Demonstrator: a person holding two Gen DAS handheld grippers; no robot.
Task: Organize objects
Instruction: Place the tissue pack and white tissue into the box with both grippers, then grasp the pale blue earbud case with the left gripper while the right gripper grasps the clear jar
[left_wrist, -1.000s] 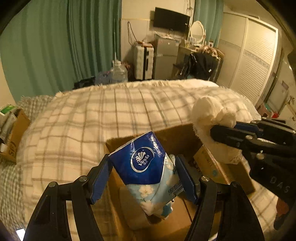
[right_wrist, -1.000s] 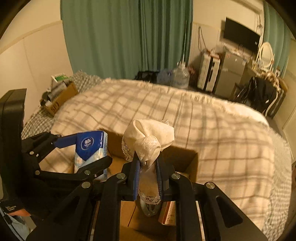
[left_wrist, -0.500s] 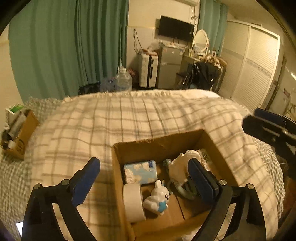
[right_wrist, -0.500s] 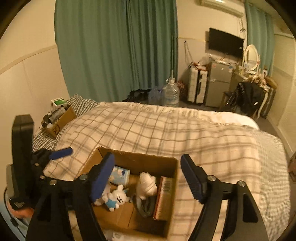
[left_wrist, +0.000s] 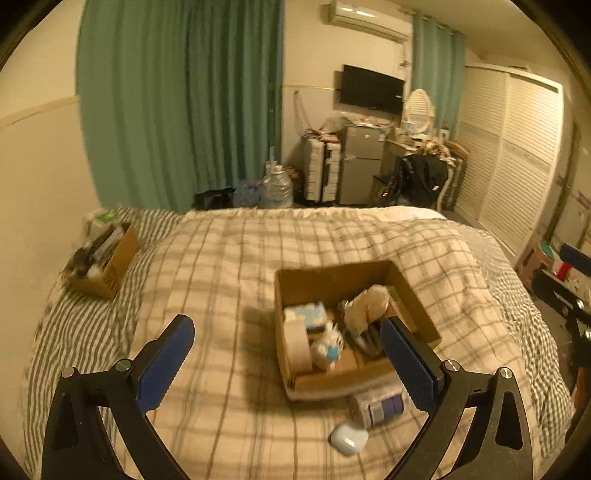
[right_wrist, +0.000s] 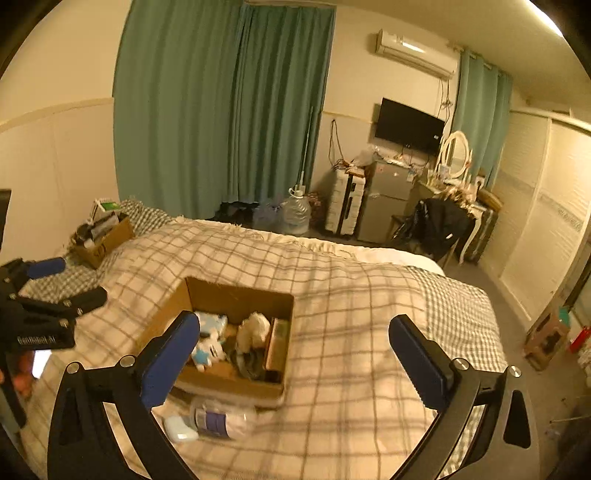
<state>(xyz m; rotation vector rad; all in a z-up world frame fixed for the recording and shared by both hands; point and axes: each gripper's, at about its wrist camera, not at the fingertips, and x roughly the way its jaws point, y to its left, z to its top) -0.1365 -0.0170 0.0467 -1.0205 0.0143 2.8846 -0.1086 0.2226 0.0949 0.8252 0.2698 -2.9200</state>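
The left gripper is released, and so is the right gripper; the jaws of both have just been opening and nothing sits between either pair.

Going left to right from the left gripper: a small side box sits far ahead and to its left near the wall. The cardboard box lies ahead and slightly right, its near right corner behind the right finger. Inside it are a tissue pack, a roll of tape, a small toy figure and a white cloth bundle.

Two things remain loose on the blanket, just in front of the box's near wall: a pale rounded case and a wrapped pack with a dark band, lying with its long side along that wall. They lie below and right of the left gripper's centre, close to its right finger. From the right gripper they lie low and left, by its left finger. Neither hand looks clearly nearer; each would probably have to dip down and inward.
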